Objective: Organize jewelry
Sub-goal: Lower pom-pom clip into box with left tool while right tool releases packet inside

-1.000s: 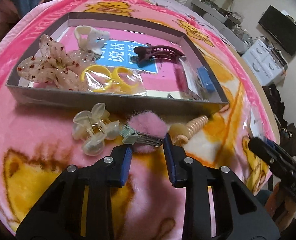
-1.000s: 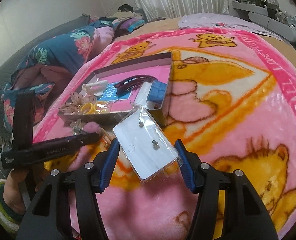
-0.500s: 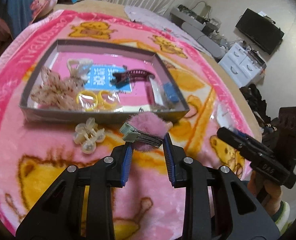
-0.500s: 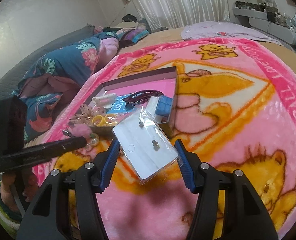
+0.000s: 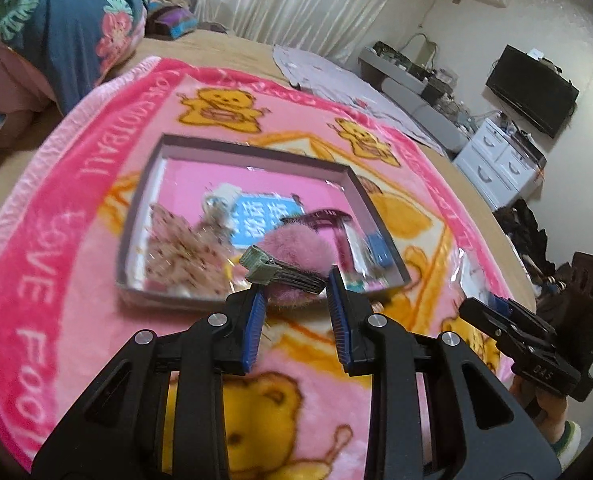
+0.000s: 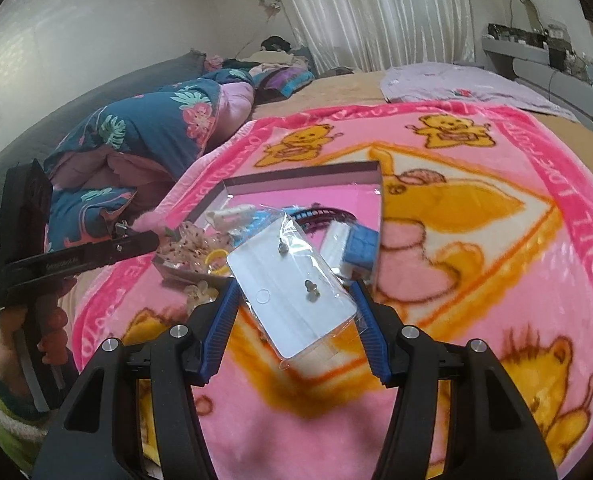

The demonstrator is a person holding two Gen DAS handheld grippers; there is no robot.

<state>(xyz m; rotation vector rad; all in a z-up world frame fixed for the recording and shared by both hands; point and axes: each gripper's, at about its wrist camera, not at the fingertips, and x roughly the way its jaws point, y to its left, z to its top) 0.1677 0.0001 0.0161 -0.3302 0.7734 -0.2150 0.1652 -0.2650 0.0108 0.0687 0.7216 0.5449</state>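
My left gripper (image 5: 294, 280) is shut on the metal clip of a pink pom-pom hair clip (image 5: 296, 250) and holds it in the air above the near edge of the grey jewelry box (image 5: 256, 152). The box holds a floral bow (image 5: 176, 248), a dark red claw clip (image 5: 328, 220) and a blue card (image 5: 260, 216). My right gripper (image 6: 296, 300) is shut on a clear bag with a white earring card (image 6: 292, 292), held above the blanket near the box (image 6: 304, 172). The left gripper also shows in the right wrist view (image 6: 144, 236).
The box lies on a pink teddy-bear blanket (image 5: 56, 240) spread over a bed. A clear claw clip (image 6: 200, 292) lies on the blanket in front of the box. A blue floral quilt (image 6: 136, 136) lies at the far left. A white drawer unit (image 5: 500, 160) and a TV stand beyond the bed.
My left gripper has lifted the pom-pom clip off the blanket and raised it over the box's near edge. My right gripper has risen a little with the earring card.
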